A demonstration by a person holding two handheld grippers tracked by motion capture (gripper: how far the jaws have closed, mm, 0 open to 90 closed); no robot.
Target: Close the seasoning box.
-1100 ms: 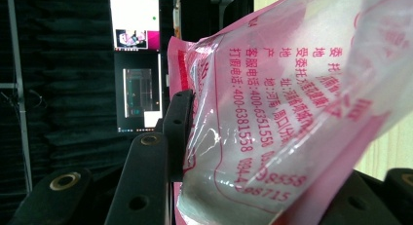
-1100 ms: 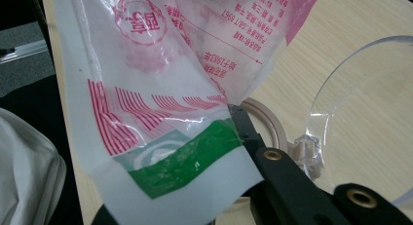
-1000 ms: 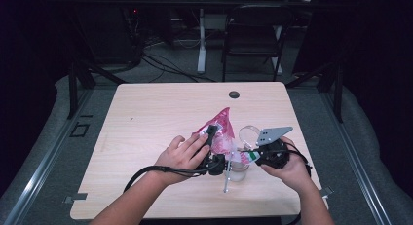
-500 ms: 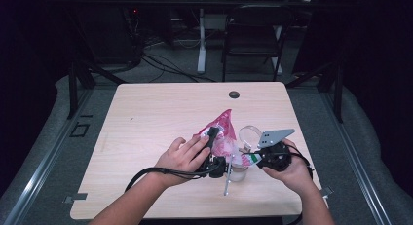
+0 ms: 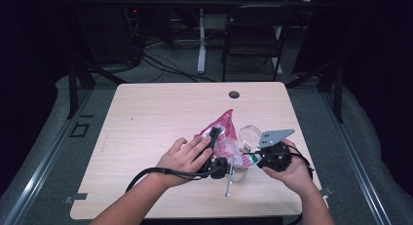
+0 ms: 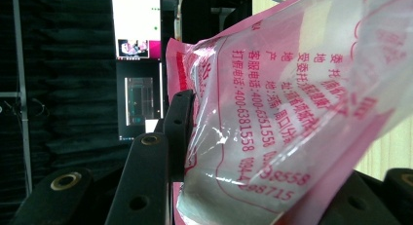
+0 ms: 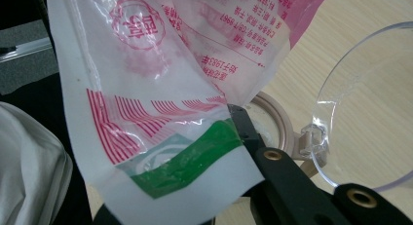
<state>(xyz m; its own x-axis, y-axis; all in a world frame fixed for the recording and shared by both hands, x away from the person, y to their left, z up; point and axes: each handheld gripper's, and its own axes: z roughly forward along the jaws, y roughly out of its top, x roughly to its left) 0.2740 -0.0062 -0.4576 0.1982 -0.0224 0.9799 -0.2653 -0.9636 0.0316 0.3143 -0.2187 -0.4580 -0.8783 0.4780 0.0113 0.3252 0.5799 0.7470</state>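
Observation:
A pink and white printed plastic bag (image 5: 222, 129) is held up over the front right part of the table (image 5: 146, 118). My left gripper (image 5: 214, 136) is shut on the bag's side; in the left gripper view one black finger (image 6: 178, 132) presses the bag (image 6: 292, 113), and the other jaw is hidden behind the film. My right gripper (image 5: 251, 159) is shut on the bag's green-striped lower corner (image 7: 190, 159), with its upper finger (image 7: 242, 123) on the film. Under the bag stands a clear jar (image 5: 238, 174) with its round rim (image 7: 280, 125) uncovered and its hinged clear lid (image 7: 370, 113) tipped back.
A thin metal piece (image 5: 228, 184) lies by the jar toward the table's front edge. A round dark grommet (image 5: 234, 94) sits near the far edge. A black chair (image 5: 253, 35) and cables are on the floor beyond the table.

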